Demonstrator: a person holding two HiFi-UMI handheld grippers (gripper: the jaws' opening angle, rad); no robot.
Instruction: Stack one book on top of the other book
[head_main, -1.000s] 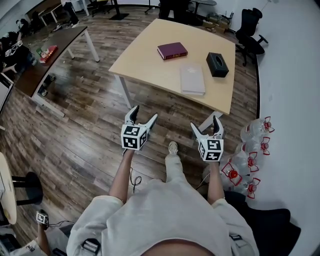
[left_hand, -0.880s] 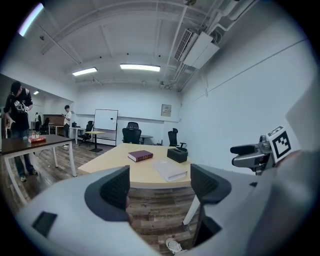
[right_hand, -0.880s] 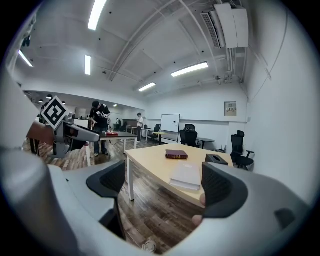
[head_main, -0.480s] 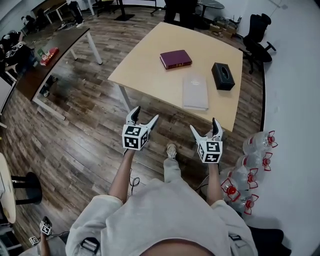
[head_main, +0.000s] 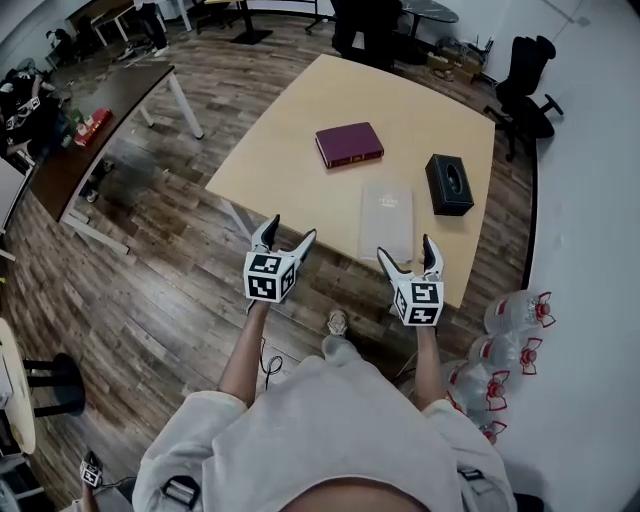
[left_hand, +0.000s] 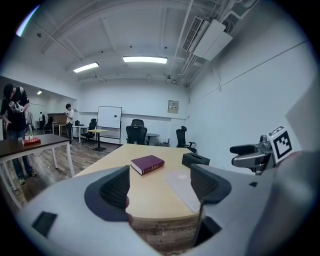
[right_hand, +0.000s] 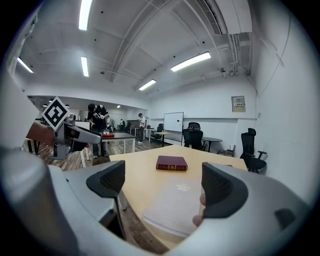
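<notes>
Left claw (head_main: 290, 226) and right claw (head_main: 406, 247) released, empty, whiteboard (left_hand: 109, 117) only in gripper views

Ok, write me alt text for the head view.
Seen from above, a person holds two open, empty grippers, the left gripper and the right gripper, near the edge of a light wooden table. On it lie a maroon book, a pale grey book and a black tissue box, all apart.

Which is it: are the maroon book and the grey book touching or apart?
Apart. The head view shows bare table between the maroon book and the grey book.
</notes>
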